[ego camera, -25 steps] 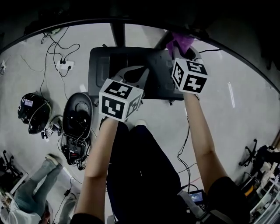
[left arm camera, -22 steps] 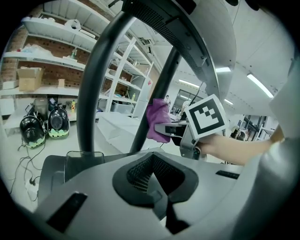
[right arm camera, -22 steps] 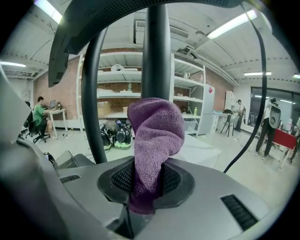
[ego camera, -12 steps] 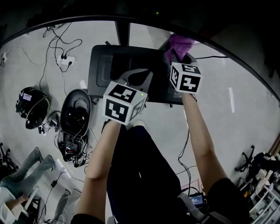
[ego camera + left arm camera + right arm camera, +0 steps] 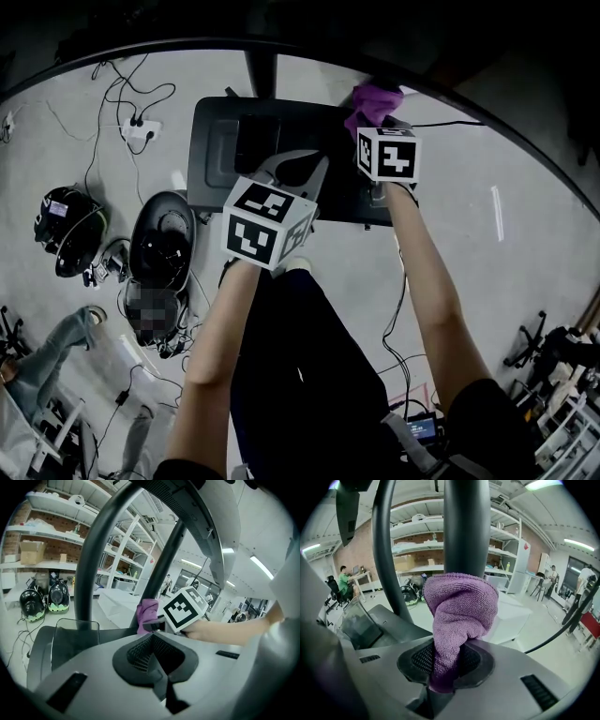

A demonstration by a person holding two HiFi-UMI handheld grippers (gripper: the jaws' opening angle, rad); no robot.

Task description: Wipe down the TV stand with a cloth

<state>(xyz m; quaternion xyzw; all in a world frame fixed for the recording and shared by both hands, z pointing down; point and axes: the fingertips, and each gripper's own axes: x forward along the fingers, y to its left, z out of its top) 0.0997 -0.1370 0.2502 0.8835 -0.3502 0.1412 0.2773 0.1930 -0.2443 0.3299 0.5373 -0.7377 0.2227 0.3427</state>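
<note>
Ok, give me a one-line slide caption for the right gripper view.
Right gripper shut on a purple cloth, held up in front of the stand's dark upright post.

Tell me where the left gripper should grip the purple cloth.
Likely the bunched end of the purple cloth, bulging beyond the right gripper, whose jaws pinch its other end. Come from the left: that side is exposed; the pole stands behind.

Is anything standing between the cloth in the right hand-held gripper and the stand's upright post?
Nothing visible. The purple cloth, clamped in the right hand-held gripper, sits directly in front of the dark post; the left hand-held gripper is off to the side.
</note>
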